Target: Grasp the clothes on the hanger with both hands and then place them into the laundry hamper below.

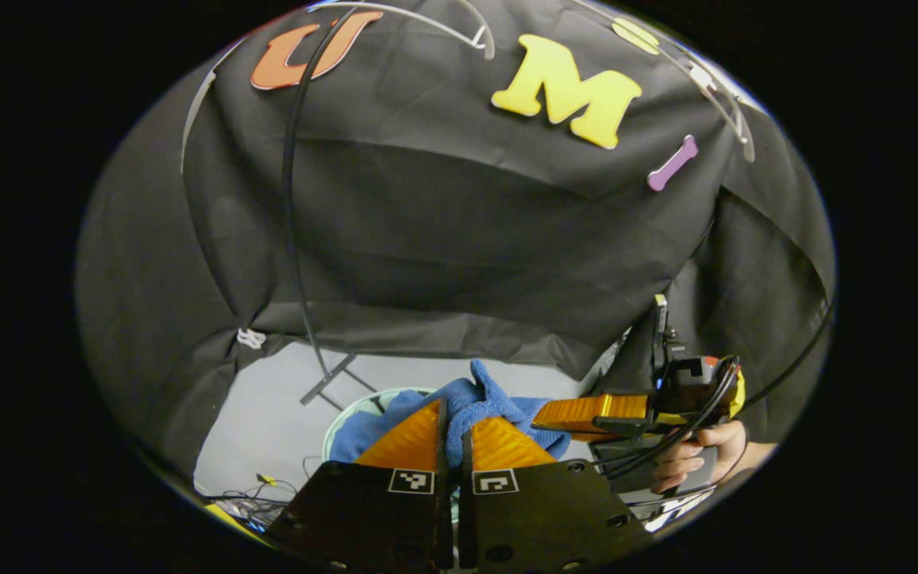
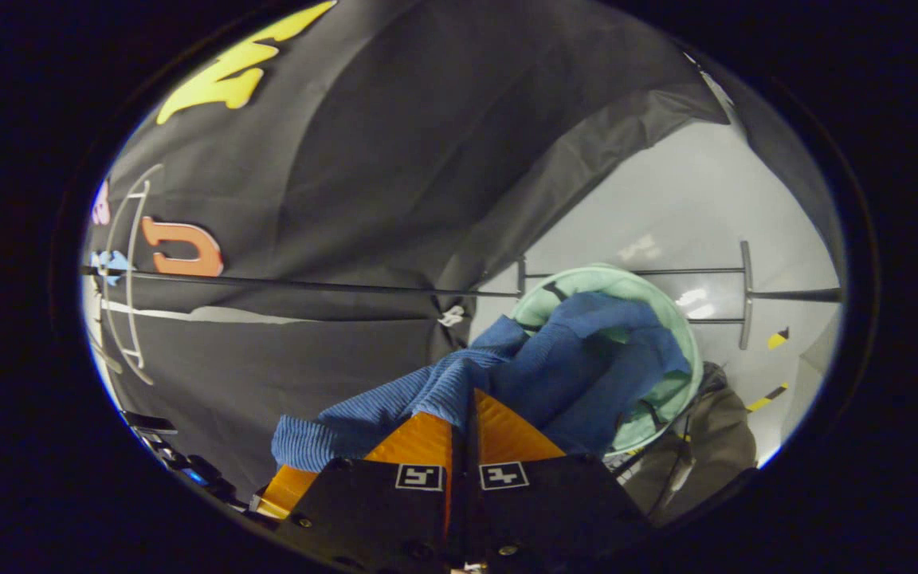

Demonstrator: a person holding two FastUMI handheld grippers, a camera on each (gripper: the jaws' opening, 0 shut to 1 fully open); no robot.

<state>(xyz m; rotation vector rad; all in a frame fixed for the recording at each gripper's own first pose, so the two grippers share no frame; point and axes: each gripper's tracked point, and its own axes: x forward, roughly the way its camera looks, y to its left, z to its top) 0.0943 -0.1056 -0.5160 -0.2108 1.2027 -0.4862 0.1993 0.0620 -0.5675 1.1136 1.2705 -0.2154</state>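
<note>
Both grippers clench a blue ribbed garment (image 2: 555, 359) above a pale green laundry hamper (image 2: 670, 391); in the left gripper view, the left gripper (image 1: 453, 434) pinches a fold of the cloth between its orange fingers (image 1: 407, 438), while the right gripper (image 1: 586, 414), held in a hand (image 1: 694, 458), bites the same cloth from the side; in the right gripper view, the garment drapes down into the hamper on the grey floor (image 2: 666, 207), beside the black rack's base (image 2: 744, 295).

ribbed blue cloth garment (image 2: 578, 359), pale green hamper (image 2: 686, 343), glossy grey floor (image 2: 698, 207)
</note>
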